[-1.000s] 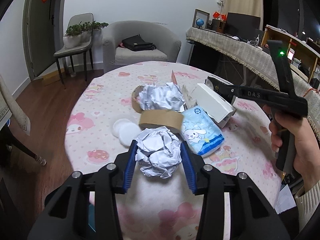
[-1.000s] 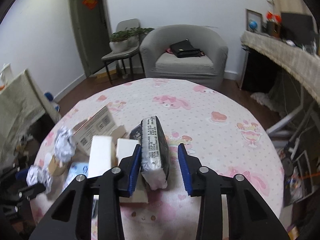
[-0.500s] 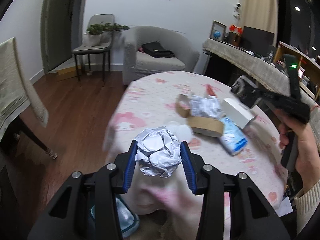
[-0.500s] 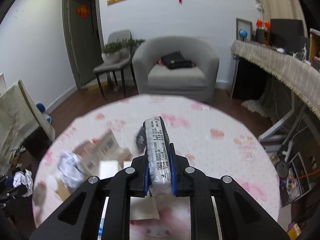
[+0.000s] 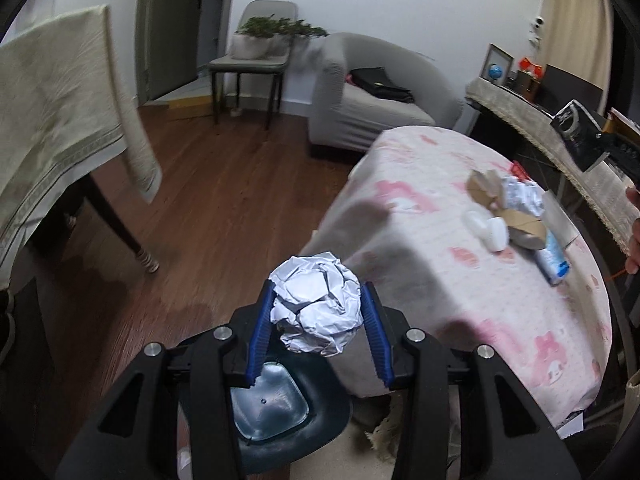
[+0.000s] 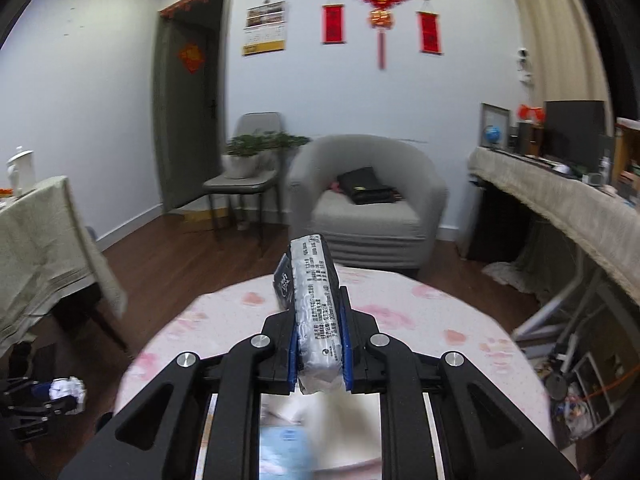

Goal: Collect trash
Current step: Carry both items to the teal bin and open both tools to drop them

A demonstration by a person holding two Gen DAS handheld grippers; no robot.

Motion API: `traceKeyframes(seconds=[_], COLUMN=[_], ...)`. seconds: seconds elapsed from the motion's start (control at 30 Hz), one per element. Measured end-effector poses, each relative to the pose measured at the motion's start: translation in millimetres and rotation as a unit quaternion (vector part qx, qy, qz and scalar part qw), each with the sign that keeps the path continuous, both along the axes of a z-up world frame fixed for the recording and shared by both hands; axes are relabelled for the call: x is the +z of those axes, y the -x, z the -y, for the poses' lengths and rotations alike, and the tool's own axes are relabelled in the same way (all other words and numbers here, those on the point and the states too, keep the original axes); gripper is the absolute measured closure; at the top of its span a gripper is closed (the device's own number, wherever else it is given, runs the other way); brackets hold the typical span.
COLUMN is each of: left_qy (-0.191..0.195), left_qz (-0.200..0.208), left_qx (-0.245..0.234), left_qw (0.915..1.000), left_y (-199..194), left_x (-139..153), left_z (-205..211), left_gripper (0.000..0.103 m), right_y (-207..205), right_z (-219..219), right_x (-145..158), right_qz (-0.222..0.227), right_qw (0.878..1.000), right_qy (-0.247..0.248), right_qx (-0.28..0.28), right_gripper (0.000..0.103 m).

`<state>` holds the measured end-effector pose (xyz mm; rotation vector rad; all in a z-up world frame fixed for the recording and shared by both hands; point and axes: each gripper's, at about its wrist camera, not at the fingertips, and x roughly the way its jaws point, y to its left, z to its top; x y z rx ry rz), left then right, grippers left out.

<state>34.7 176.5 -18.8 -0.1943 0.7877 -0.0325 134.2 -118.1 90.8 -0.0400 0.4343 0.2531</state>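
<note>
My left gripper [image 5: 318, 294] is shut on a crumpled white paper ball [image 5: 316, 308], held off the table's left side over a dark bin [image 5: 280, 416] on the floor. The same ball [image 6: 68, 394] shows at the lower left of the right wrist view. My right gripper [image 6: 320, 314] is shut on a flat grey-and-black wrapped packet [image 6: 314, 292], raised above the round pink-clothed table [image 6: 420, 320]. The packet [image 5: 576, 130] also appears at the upper right of the left wrist view. On the table lie cardboard rolls [image 5: 524, 228], another paper ball [image 5: 520, 196], white lids [image 5: 490, 232] and a blue tissue pack [image 5: 554, 256].
A second table with a beige cloth [image 5: 52, 120] stands at the left, its dark leg [image 5: 116, 216] near the bin. A grey armchair [image 6: 368, 208], a chair with a plant [image 6: 244, 168] and a long sideboard [image 6: 560, 200] line the far side. Wooden floor [image 5: 224, 200] lies between.
The left gripper carried the paper ball off the table to the left, over the floor bin. The right gripper closed on the packet and lifted it off the table.
</note>
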Motion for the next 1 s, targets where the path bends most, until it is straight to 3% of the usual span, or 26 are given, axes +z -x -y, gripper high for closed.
traceKeyframes(seconds=[0.17,0.43,0.77,0.83,0.9,1.0], left_qy=[0.001,0.017,0.007,0.006,0.002,0.006], left_qz=[-0.037,-0.111,-0.178,-0.183,-0.176,-0.159], left_qx=[0.020,0.044,0.045,0.040,0.038,0.038], left_qw=[0.9991,0.9927,0.9829,0.9823,0.9837,0.9865], left_y=[5,9,15,18,20,25], left_x=[-21,-65,-105,-107,-106,-99], left_z=[-25,-55,-68,-67,-71,-76], left_gripper=[0.057,0.058,0.057,0.054,0.037,0.034], right_y=[5,31,44,45,47,48], right_z=[-54,-148,-226,-237,-245,-257], right_x=[-17,-52,-88,-96,-103,-114], right_qz=[-0.043,-0.090,-0.160,-0.172,-0.181,-0.194], right_qw=[0.995,0.973,0.949,0.945,0.942,0.937], right_qy=[-0.005,0.024,0.052,0.057,0.060,0.065], right_qx=[0.094,0.209,0.267,0.273,0.277,0.284], right_gripper=[0.087,0.087,0.087,0.087,0.087,0.087])
